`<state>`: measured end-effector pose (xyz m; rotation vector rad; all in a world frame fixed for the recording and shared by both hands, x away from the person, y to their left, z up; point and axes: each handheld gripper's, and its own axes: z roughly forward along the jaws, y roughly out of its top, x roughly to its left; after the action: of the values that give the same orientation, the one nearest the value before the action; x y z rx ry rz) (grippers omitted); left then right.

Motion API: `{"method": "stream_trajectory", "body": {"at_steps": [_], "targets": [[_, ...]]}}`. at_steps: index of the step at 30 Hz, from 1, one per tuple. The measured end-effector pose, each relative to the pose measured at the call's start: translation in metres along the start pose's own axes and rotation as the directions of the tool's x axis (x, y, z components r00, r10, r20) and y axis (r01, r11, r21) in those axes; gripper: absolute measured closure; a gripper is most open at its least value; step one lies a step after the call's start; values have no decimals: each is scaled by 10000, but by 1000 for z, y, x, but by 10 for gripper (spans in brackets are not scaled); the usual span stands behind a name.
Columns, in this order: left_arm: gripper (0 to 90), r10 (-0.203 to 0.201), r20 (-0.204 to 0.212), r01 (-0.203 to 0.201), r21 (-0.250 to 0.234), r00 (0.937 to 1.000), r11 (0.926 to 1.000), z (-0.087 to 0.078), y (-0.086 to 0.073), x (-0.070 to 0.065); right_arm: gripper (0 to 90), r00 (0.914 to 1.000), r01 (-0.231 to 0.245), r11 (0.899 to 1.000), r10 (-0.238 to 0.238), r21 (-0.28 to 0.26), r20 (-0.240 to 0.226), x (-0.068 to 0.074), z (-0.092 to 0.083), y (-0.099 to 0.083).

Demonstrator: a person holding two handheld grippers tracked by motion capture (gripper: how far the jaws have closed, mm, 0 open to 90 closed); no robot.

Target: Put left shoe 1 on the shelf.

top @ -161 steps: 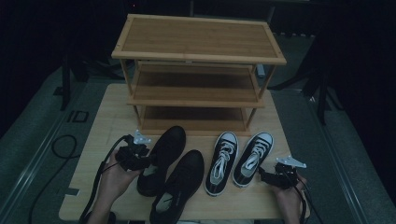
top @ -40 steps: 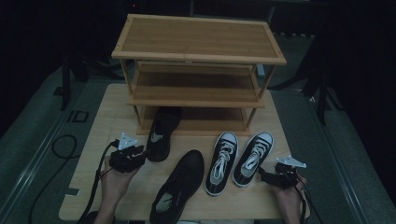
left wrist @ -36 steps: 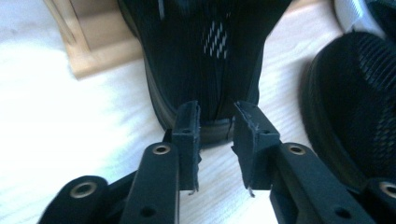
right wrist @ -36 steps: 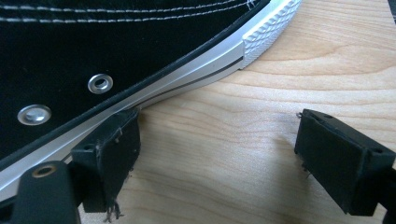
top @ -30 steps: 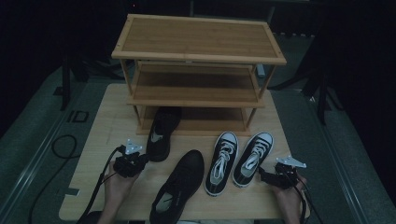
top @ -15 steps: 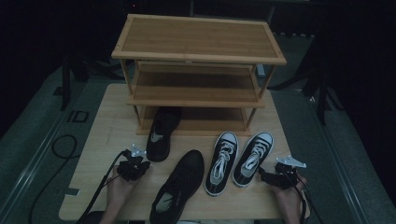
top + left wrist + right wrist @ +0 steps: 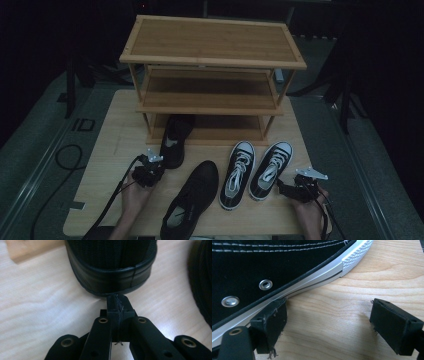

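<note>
A black shoe (image 7: 175, 137) lies with its toe under the bottom shelf of a wooden shoe rack (image 7: 210, 50). My left gripper (image 7: 156, 167) is shut with nothing between its jaws. In the left gripper view its tips (image 7: 117, 305) meet the rounded heel of that shoe (image 7: 110, 272). A second black shoe (image 7: 192, 197) lies nearer the table's front. Beside it stand two black-and-white sneakers (image 7: 237, 167) (image 7: 270, 162). My right gripper (image 7: 282, 186) rests open by the right sneaker. In the right gripper view (image 7: 332, 320) its left pad touches the white sole (image 7: 312, 272).
The light wooden table (image 7: 110, 145) has bare room on its left side. The rack's middle shelf (image 7: 210, 92) and top carry nothing. A black cable (image 7: 67, 155) loops over the grey floor at the left.
One black shoe went from beside its mate to the bottom shelf. Over the last second my left gripper slid right to behind that shoe's heel. The right gripper kept still.
</note>
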<state>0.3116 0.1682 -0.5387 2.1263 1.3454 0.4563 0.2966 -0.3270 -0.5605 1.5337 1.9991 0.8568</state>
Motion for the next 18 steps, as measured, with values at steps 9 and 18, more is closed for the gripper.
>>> {"method": "stream_trajectory", "body": {"at_steps": [9,18], "targets": [[870,36,-5,-36,66,10000,10000,5,6,-4,142,10000,1,10000,-1,2,1,0,0,0],[869,346,273,-352,195,9990,9992,11,12,-14,142,10000,3,10000,-3,3,2,0,0,0]]}}
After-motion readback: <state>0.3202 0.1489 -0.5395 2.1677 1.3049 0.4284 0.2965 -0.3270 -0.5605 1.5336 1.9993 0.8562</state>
